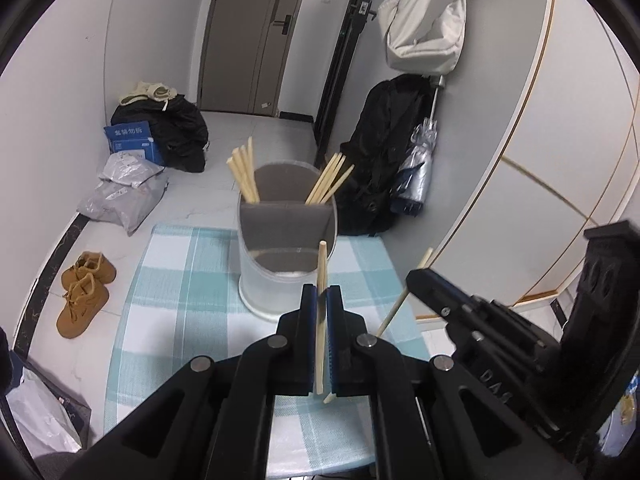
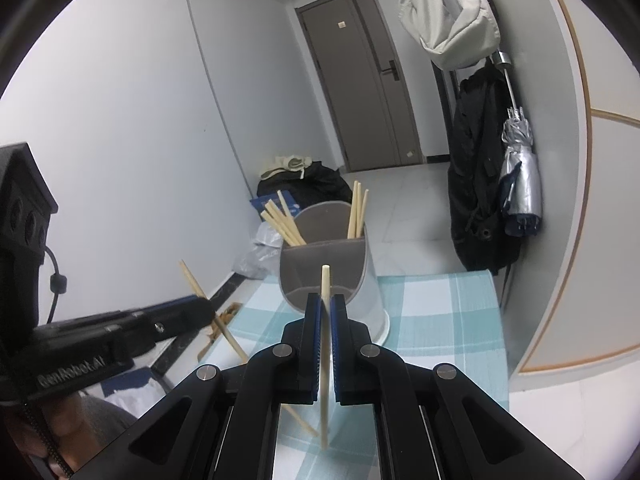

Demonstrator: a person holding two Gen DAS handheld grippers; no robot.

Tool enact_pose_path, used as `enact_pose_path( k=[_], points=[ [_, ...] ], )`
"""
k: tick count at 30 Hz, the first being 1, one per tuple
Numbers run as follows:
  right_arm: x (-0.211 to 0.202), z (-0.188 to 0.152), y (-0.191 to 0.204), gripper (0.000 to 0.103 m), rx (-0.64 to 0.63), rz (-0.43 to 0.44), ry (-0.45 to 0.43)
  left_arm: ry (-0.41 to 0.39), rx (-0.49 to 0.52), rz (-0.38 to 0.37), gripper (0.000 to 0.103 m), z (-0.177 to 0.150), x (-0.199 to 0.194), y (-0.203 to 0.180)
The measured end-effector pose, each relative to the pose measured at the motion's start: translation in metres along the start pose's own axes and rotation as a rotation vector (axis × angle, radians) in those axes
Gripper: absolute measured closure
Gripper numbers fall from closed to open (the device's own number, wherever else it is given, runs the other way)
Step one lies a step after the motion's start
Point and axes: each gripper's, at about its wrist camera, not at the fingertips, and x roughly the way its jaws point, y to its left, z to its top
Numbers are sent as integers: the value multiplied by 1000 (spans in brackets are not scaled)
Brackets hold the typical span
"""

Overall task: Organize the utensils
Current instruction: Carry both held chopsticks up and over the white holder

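A translucent white utensil holder (image 1: 280, 264) with a grey divider stands on the checked table; it also shows in the right wrist view (image 2: 340, 276). Several wooden chopsticks (image 1: 244, 172) lean in its far compartments. My left gripper (image 1: 320, 292) is shut on one chopstick (image 1: 321, 268), held upright just in front of the holder. My right gripper (image 2: 326, 300) is shut on another chopstick (image 2: 326, 284), also upright before the holder. The right gripper appears in the left view (image 1: 424, 280), the left gripper in the right view (image 2: 200, 308). Another chopstick (image 2: 300, 420) lies on the cloth.
The small table has a teal and white checked cloth (image 1: 180, 280) with edges close on all sides. On the floor are brown shoes (image 1: 82, 292), bags (image 1: 124, 196) and a black backpack (image 1: 384, 152). A curved wall panel (image 1: 540, 160) stands right.
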Motion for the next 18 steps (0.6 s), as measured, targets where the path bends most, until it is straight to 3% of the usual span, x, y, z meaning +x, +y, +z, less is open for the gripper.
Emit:
enact_pose_path(
  k=[6,18],
  points=[
    [-1,30,1,99,-25,-10,-24,-31,1,-16,102,30,-6,-5],
    [10,125,5,99,-84,-18,-118,-92,-56,-41,102,115,-9,1]
  ],
)
